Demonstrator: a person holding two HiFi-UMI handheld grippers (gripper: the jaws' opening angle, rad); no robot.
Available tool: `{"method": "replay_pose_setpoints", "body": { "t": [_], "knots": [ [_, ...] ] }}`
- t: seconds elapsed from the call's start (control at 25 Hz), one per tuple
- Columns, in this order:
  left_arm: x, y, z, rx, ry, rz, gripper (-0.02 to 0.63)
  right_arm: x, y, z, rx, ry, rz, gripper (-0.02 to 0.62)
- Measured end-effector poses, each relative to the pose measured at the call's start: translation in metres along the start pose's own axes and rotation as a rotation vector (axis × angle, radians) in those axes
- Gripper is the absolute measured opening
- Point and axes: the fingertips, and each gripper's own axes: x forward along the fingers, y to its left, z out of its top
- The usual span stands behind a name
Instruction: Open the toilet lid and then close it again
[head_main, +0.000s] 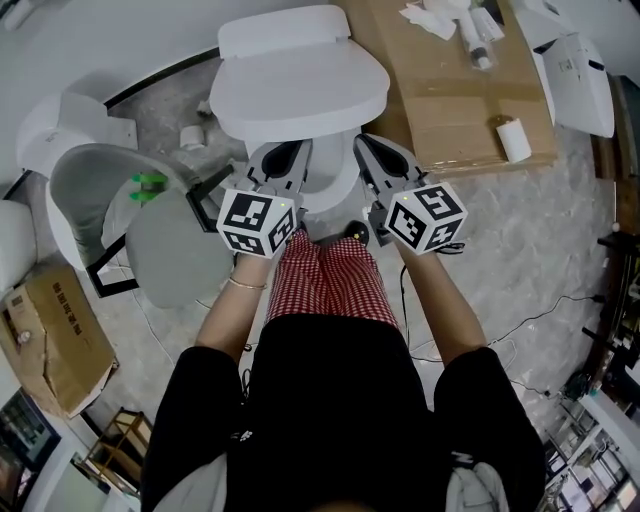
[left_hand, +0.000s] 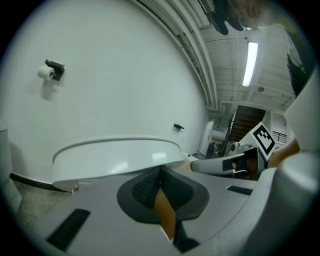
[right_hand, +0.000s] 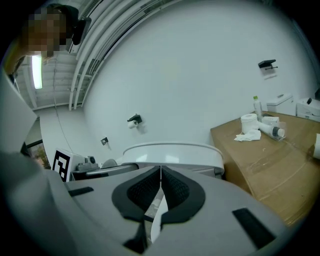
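Observation:
A white toilet stands in front of me with its lid (head_main: 298, 85) down flat; the tank (head_main: 283, 32) is behind it. My left gripper (head_main: 283, 160) hovers just in front of the lid's near edge, left of centre, and its jaws are shut on nothing. My right gripper (head_main: 375, 155) sits beside it on the right, also shut and empty. In the left gripper view, the lid (left_hand: 115, 157) lies just beyond the closed gripper (left_hand: 160, 172), slightly above it. In the right gripper view, the lid (right_hand: 175, 152) is straight ahead of the closed gripper (right_hand: 160, 172).
A large cardboard box (head_main: 450, 90) stands right of the toilet, with a paper roll (head_main: 514, 140) and bottles on it. A grey and white seat-like fixture (head_main: 110, 200) is at left, with another carton (head_main: 50, 340) below it. A roll holder (left_hand: 50, 71) hangs on the wall.

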Motion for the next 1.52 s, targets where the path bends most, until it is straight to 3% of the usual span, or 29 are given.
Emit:
{"method": "replay_pose_setpoints", "body": {
  "t": [0.16,0.32,0.6,1.52],
  "knots": [
    [0.002,-0.001,-0.002,-0.013,-0.003,0.009,0.005,-0.006,-0.008,0.027,-0.015,-0.066,-0.014,0.023],
    [0.002,-0.005,-0.007,-0.019,-0.007,0.016,0.004,0.004,-0.017,0.040,-0.059,-0.067,-0.040,0.023],
    [0.001,-0.007,-0.013,-0.031,-0.007,0.031,0.004,0.008,-0.025,0.028,-0.016,-0.048,-0.047,0.023],
    [-0.005,-0.010,-0.038,-0.057,0.004,0.056,0.004,0.001,-0.025,0.000,-0.030,-0.003,-0.009,0.023]
  ]
}}
